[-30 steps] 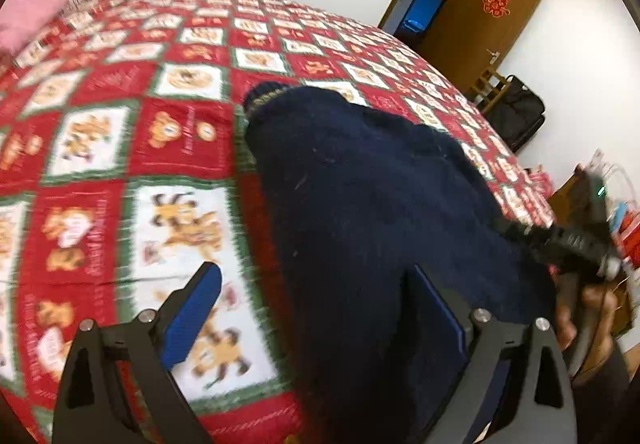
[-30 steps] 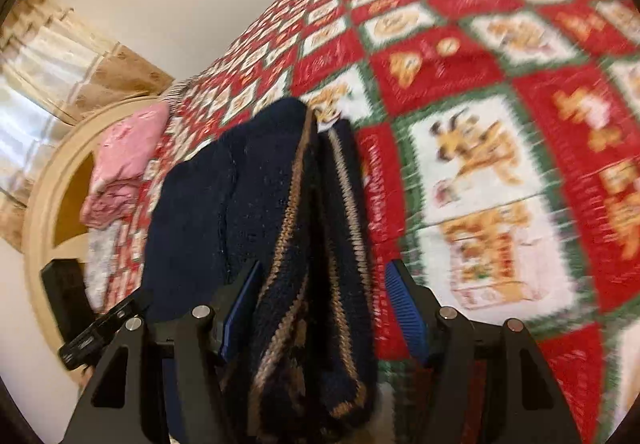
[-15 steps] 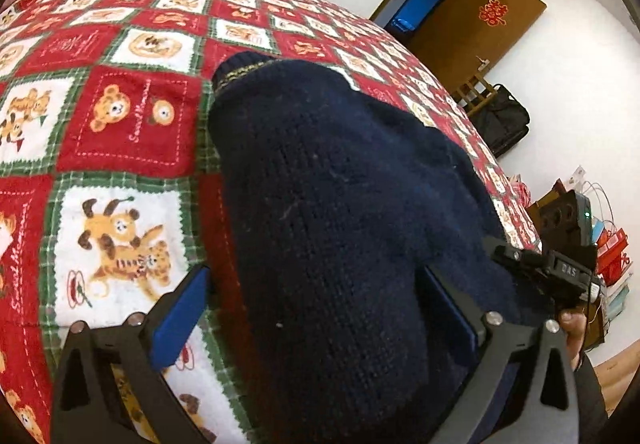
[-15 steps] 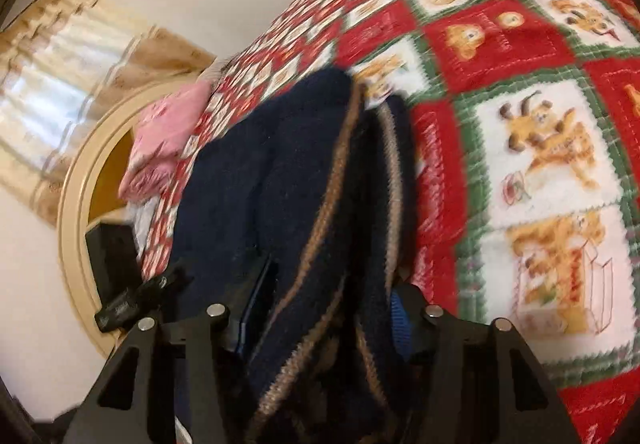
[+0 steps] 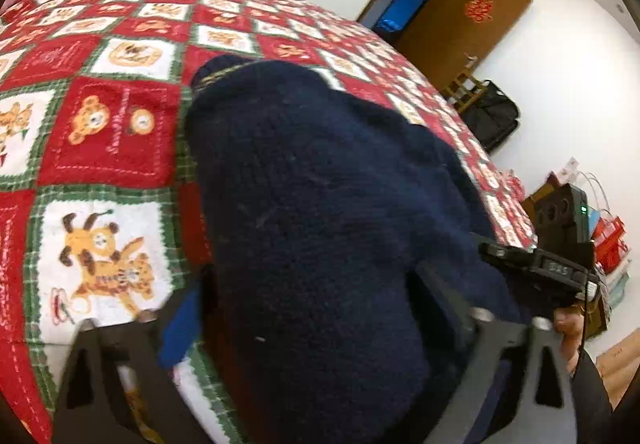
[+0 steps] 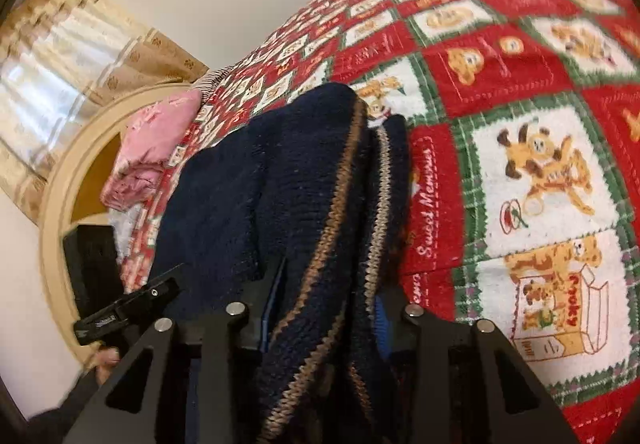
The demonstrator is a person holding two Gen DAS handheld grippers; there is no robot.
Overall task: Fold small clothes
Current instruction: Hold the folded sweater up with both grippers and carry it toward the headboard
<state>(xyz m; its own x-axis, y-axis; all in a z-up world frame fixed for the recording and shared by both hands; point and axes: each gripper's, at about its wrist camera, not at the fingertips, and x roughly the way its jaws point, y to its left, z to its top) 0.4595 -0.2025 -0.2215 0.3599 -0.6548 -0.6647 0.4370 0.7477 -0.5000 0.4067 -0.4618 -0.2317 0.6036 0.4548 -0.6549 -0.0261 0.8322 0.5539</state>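
The dark blue knitted sweater [image 5: 320,211] lies on the bed, on a red, white and green patchwork quilt [image 5: 108,131], and its long axis runs straight away from both pairs of tongs, with a striped cuff [image 5: 218,69] at the far end. Its near end lies right at the tongs, so neither hand has any reach left to make.

The left tongs [image 5: 316,308] straddle the plain side of the near end. Their jaws have just been closing but stand wide, one blue pad [image 5: 178,328] out beside the knit over the quilt; I judge them not yet gripping.

The right tongs [image 6: 322,308] sit on the side with the tan-striped edge [image 6: 332,228]. Their jaws have just been closing, and the bunched knit fills the gap between the 2 pads, so they look clamped on the sweater.

With the garment stretching forward, the fold most likely carries the near end over toward the far cuff, and the left side needs a firm hold first.
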